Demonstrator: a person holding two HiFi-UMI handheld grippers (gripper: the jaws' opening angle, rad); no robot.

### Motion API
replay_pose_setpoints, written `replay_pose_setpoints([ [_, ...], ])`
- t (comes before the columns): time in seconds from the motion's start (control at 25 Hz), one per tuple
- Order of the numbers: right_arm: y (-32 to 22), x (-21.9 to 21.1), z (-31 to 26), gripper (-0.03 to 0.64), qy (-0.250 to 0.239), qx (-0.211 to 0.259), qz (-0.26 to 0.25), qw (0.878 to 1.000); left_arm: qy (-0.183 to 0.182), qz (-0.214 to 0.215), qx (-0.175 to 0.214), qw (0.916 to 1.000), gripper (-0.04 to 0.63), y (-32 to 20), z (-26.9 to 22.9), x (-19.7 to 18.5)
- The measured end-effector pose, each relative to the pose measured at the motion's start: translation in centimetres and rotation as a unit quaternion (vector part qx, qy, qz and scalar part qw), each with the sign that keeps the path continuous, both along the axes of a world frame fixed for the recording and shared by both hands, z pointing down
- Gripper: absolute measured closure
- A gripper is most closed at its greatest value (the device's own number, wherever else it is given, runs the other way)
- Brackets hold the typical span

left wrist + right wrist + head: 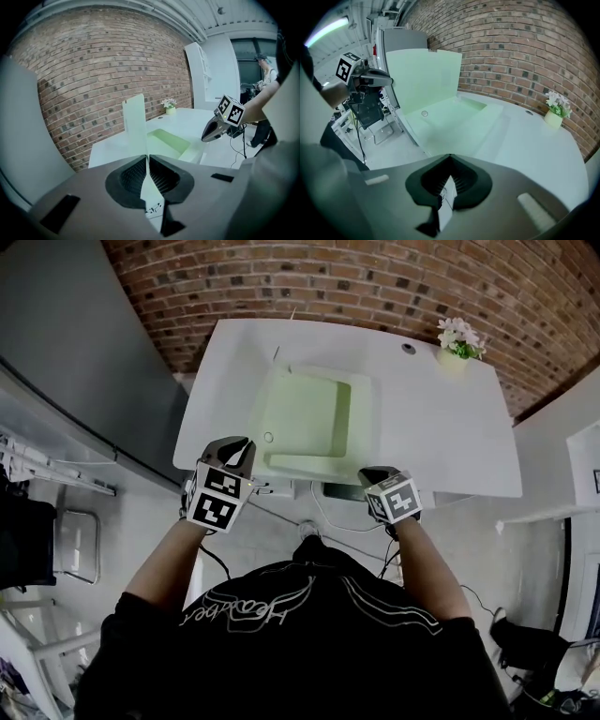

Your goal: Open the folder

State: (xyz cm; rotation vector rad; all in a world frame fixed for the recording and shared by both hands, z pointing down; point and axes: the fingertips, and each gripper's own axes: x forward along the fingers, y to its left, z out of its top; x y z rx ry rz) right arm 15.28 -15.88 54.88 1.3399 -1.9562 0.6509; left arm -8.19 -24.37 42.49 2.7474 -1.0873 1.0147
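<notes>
Closest in: the left hand-held gripper (146, 158) is clamped on the folder's cover (424, 77). It pinches the thin sheet by its near edge, so the cover stands upright along the left side of the folder (305, 413). Makes sense imo, a floppy plastic flap only swings over if you grab an edge and lift.

The right hand-held gripper (375, 474) sits at the folder's near right corner with its jaws closed together. My guess is it's there to pin the bottom half so the whole thing doesn't come up with the cover. I can't tell if it actually nips the edge or just rests there.

The folder is pale green and lies flat toward the near edge of the tabletop (441, 437), with a little round snap (268, 437) by its near left corner. I'd call it about half open: cover vertical, not yet laid flat.

The tabletop is plain white and looks smooth, so I'd expect the folder to slide easily. Off the folder's far right corner sits a small pot of white flowers (459, 341), well apart from it. Behind the folder is a red brick wall (328, 277), to its left a grey cabinet (66, 343), and below it pale floor (141, 531).
</notes>
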Motion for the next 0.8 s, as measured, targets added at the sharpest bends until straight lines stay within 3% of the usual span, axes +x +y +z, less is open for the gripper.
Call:
replay_pose_setpoints([
  [0.8, 0.0, 1.5, 0.2, 0.614, 0.021, -0.001, 0.000, 1.000, 0.065, -0.076, -0.058, 0.9933, 0.572, -1.2, 1.4, -3.5],
])
